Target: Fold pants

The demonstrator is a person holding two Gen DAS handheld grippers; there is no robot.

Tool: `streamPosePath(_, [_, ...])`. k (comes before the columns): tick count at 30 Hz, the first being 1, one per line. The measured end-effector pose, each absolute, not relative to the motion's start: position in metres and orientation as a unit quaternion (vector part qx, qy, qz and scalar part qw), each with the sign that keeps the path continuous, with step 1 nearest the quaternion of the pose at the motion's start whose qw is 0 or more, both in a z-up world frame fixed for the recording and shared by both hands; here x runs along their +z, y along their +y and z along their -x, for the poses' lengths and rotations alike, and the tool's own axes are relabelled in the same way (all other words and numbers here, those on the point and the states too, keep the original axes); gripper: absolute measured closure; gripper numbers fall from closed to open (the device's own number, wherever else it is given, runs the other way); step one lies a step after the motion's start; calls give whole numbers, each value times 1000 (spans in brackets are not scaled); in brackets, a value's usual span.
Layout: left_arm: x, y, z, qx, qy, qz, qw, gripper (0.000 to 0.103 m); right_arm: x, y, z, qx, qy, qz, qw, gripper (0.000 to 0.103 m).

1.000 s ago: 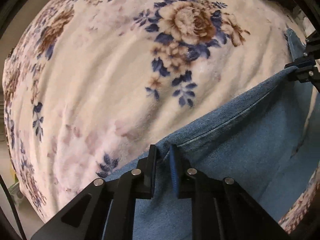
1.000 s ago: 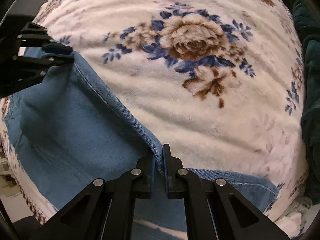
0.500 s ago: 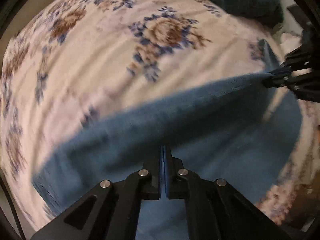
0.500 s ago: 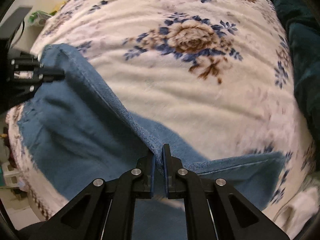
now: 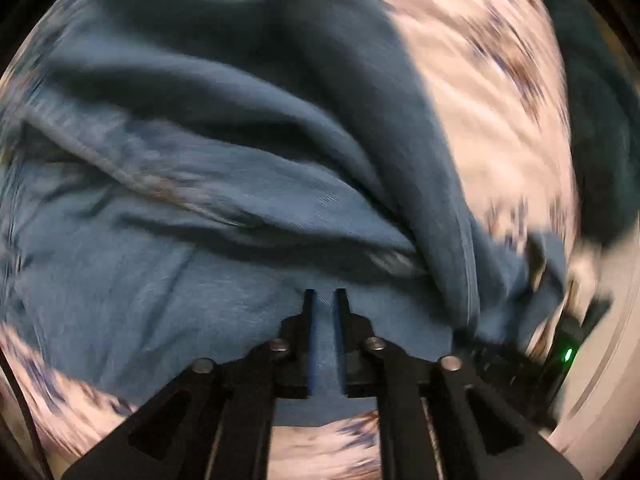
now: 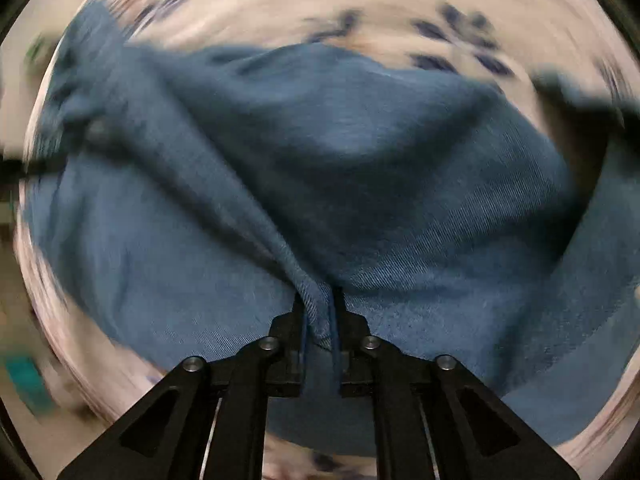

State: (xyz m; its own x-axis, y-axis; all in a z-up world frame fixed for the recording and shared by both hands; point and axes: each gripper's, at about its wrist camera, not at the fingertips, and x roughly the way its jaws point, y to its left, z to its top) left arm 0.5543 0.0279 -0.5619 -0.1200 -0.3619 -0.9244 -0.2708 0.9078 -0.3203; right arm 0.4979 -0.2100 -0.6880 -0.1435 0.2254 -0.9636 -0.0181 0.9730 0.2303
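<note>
Pants [image 5: 208, 264] bunched on floral blanket [image 5: 492, 80], filling both blurred views.
Left gripper [image 5: 325, 294] is seen slightly parted, nothing clamped, over denim. Right gripper [image 6: 318, 294] is narrowly parted with a hem fold between its fingers; the fold runs toward the upper left.

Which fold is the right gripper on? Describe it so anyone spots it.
On the floral blanket lie the blue denim pants. A raised ridge runs diagonally from upper left into the right gripper jaws; unlike the flatter denim around, it carries a stitched hem.
</note>
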Motion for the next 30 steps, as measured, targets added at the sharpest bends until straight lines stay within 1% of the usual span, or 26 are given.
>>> streamPosePath(2, [-547,35,-560,-13,732,230,641,76,-680,-220,-500,63,748,-129,648,67])
streamPosePath(3, [-540,35,-563,-7,726,230,648,72,-674,-224,-501,52,744,-156,648,34])
streamPosePath(4, [-530,33,-570,-5,720,232,654,62,-663,-230,-500,39,734,-195,650,12])
streamPosePath(6, [-516,29,-582,-9,705,251,663,45,-644,-238,-499,18,716,-236,657,10])
streamPosePath(7, [-508,25,-591,-7,697,265,666,32,-638,-242,-499,5,717,-234,657,10])
streamPosePath(8, [-501,22,-601,-7,687,278,672,22,-629,-247,-499,-16,709,-245,661,10])
streamPosePath(9, [-499,20,-610,-6,682,284,674,19,-622,-252,-500,-39,701,-248,667,10])
streamPosePath(11, [-498,12,-634,12,680,285,676,18,-615,-266,-506,-84,691,-249,674,10])
streamPosePath(13, [-507,4,-657,40,690,261,674,18,-615,-281,-514,-121,681,-259,674,10])
streamPosePath(17, [-540,-16,-693,84,725,151,667,18,-620,-304,-529,-188,668,-260,671,10])
streamPosePath(20, [-563,-27,-700,103,745,63,656,18,-621,-315,-539,-206,666,-245,674,10])
streamPosePath(21, [-568,-31,-701,104,748,42,655,18,-620,-320,-540,-208,665,-244,674,10])
streamPosePath(22, [-575,-37,-700,103,751,13,652,26,-622,-323,-538,-211,664,-242,675,10])
streamPosePath(23, [-580,-41,-699,104,753,-7,650,50,-622,-323,-538,-211,665,-240,675,10])
streamPosePath(25, [-586,-47,-695,92,753,-16,652,72,-621,-327,-533,-210,668,-241,672,10])
streamPosePath(28, [-570,-34,-674,69,729,24,680,90,-616,-333,-520,-205,665,-246,675,10])
streamPosePath(30, [-552,-17,-653,57,712,74,696,93,-609,-335,-517,-201,660,-249,680,10])
